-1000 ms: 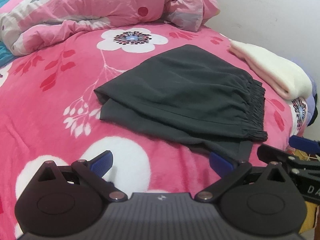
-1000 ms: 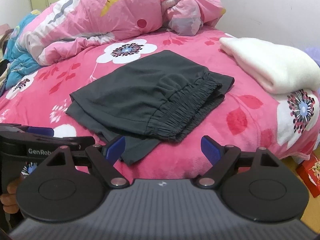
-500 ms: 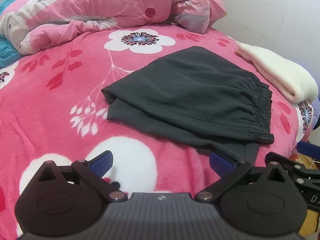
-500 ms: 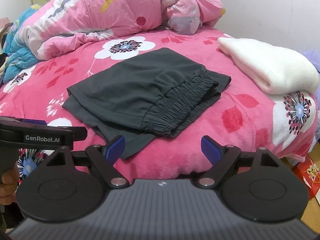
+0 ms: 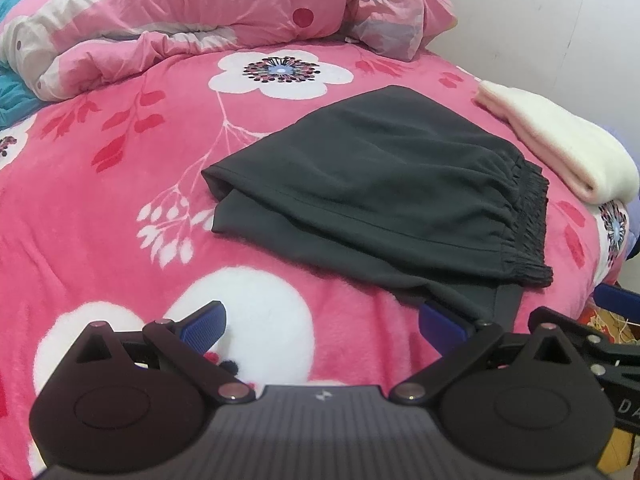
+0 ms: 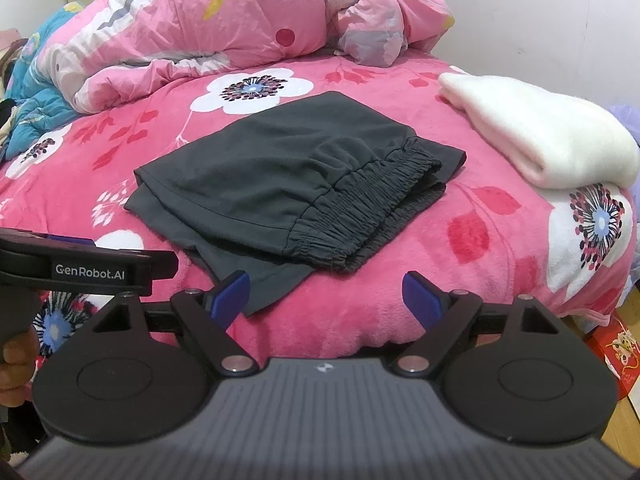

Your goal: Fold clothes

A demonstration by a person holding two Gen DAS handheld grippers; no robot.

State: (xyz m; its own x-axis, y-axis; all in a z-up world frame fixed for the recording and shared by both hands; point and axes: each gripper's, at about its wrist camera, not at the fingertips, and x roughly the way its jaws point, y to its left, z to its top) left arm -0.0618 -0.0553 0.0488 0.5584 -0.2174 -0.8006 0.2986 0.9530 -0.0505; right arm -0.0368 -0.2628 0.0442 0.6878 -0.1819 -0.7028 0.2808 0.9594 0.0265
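Pink floral bedspread [image 5: 100, 220] mostly bare left of folded dark shorts [image 5: 380, 184], mid-bed; waistband faces white towel [image 6: 540, 140] at right edge; left gripper [image 5: 322, 324] and right gripper [image 6: 326, 296] both wide, empty, at near edge.

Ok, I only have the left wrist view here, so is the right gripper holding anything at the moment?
Observer: No. The right wrist view shows the right gripper open with nothing between its fingers, short of the dark garment.
Operator: And what is holding my left gripper?
Observer: A hand shows at the lower left of the right wrist view, wrapped round the handle of the left gripper.
Operator: Anything past the bed's right edge?
Observer: A red box sits on the wooden floor beside the bed.
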